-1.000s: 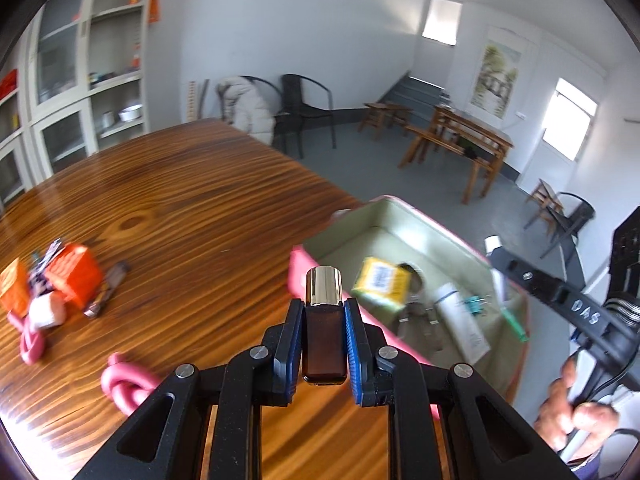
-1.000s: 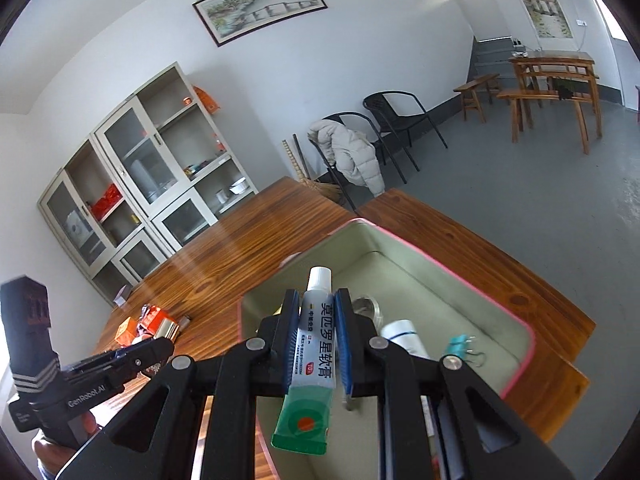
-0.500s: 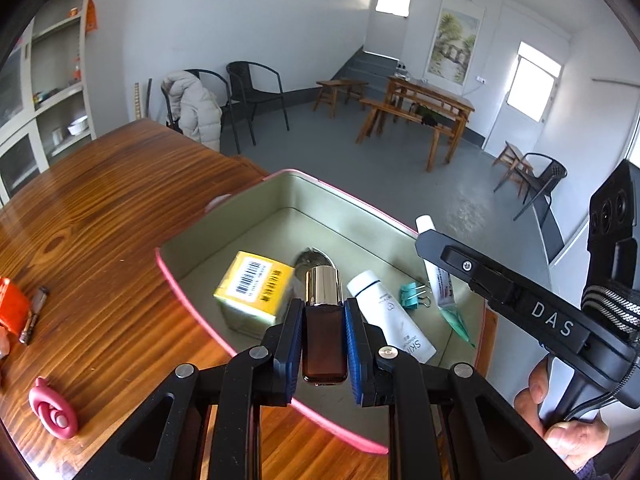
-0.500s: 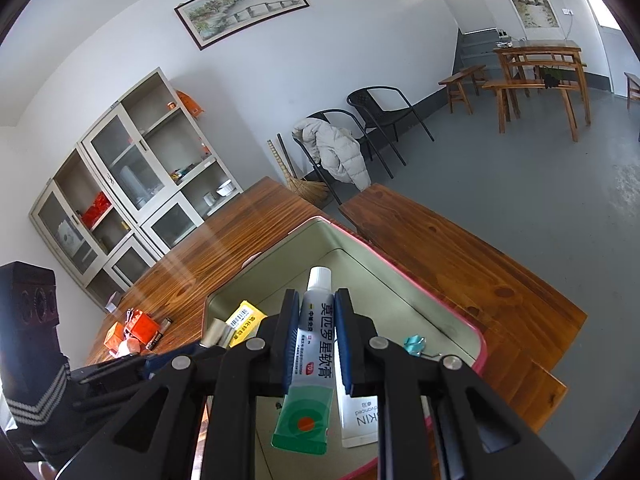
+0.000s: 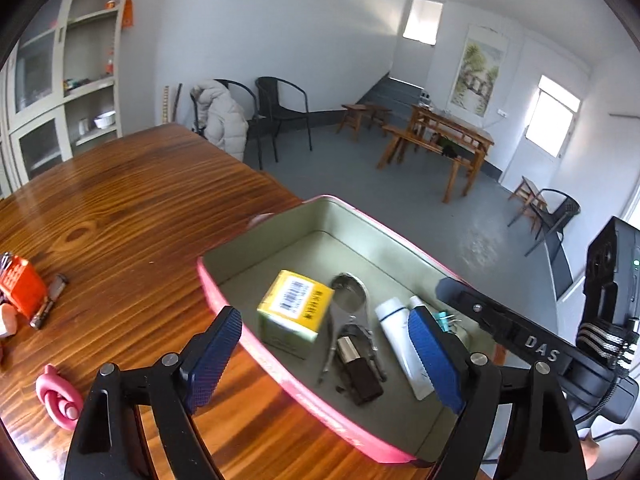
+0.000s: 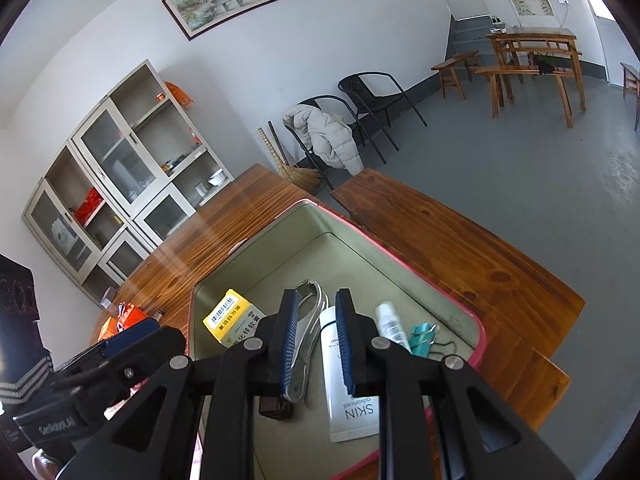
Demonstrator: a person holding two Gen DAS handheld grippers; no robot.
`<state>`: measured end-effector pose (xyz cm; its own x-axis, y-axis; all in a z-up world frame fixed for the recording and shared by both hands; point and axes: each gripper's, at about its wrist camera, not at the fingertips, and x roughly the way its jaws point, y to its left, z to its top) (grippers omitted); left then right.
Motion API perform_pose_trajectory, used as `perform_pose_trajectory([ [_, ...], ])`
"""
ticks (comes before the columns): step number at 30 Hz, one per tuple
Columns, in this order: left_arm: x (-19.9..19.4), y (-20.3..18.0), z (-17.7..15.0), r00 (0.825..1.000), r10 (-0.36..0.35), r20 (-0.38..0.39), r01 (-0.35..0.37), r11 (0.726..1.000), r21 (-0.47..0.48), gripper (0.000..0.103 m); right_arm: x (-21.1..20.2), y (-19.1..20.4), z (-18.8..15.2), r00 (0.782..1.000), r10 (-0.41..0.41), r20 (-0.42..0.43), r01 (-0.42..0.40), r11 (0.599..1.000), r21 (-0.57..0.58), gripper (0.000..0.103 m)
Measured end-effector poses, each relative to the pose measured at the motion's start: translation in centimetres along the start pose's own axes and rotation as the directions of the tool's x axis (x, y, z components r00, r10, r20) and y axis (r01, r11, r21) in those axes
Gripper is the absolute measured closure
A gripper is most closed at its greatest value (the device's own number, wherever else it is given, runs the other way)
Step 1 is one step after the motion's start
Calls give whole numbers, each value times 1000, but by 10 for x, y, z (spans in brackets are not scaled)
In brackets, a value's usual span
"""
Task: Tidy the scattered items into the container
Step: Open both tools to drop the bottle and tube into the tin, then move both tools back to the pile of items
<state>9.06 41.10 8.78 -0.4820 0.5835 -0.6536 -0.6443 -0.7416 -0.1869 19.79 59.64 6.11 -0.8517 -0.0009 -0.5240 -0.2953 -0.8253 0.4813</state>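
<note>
Over the tin (image 5: 224, 292) on the counter (image 5: 120, 208), your left gripper (image 5: 324, 360) gapes wide, empty; your right gripper (image 6: 316, 344) stands part-open, empty. Bottle (image 5: 358, 368) and tube (image 6: 390, 326) lie inside.

Parted right claw (image 6: 316, 340) above pink-rimmed container (image 6: 478, 330)

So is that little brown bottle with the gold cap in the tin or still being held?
In the tin. The brown bottle lies on the tin's floor, and the left hand-held gripper is open above it.
</note>
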Motion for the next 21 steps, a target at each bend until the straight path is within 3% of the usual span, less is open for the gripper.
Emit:
perform_pose_trajectory([
  [2, 0, 6, -2, 1000, 18, 2, -18, 1000, -9, 16, -2, 4, -1, 1000, 3, 4, -3, 1000, -7, 72],
  [5, -4, 15, -6, 999, 47, 7, -47, 999, -15, 16, -7, 17, -2, 1000, 4, 28, -2, 999, -46, 53],
  [7, -6, 22, -7, 997, 71, 16, -70, 997, -19, 16, -13, 29, -2, 998, 9, 65, -4, 997, -82, 28],
  [8, -8, 27, -8, 996, 87, 23, -86, 996, -22, 16, -18, 35, -3, 996, 15, 92, -6, 995, -101, 24],
  [12, -18, 46, -13, 991, 131, 35, -129, 991, -48, 16, -27, 62, -5, 988, 46, 147, -19, 983, -181, 21],
  [21, -51, 116, -34, 972, 230, 37, -220, 958, -183, 16, 0, 106, -22, 991, 132, 33, -123, 972, -198, 7],
])
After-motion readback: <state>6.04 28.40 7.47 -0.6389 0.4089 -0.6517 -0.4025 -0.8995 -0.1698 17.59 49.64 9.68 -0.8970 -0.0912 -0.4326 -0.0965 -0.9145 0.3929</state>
